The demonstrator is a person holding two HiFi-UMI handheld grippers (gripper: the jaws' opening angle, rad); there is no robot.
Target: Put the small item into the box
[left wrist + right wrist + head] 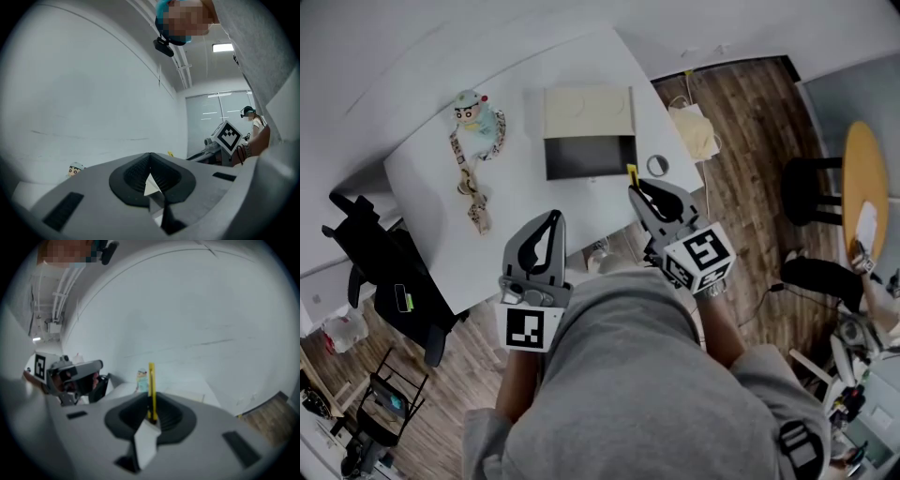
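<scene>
Right gripper (635, 190): clamping thin yellow strip (631, 172). Left gripper (553, 220): closed, empty. Advised: lower strip well inside open box (591, 156) before releasing.

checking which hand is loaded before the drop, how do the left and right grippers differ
The left gripper is shut on nothing, while the right gripper is shut on a thin yellow item that sticks out past its tips. The right gripper's tips sit close to the open box's near right corner; the left gripper is held further back from the box. Both are grey and point toward the white table.
</scene>
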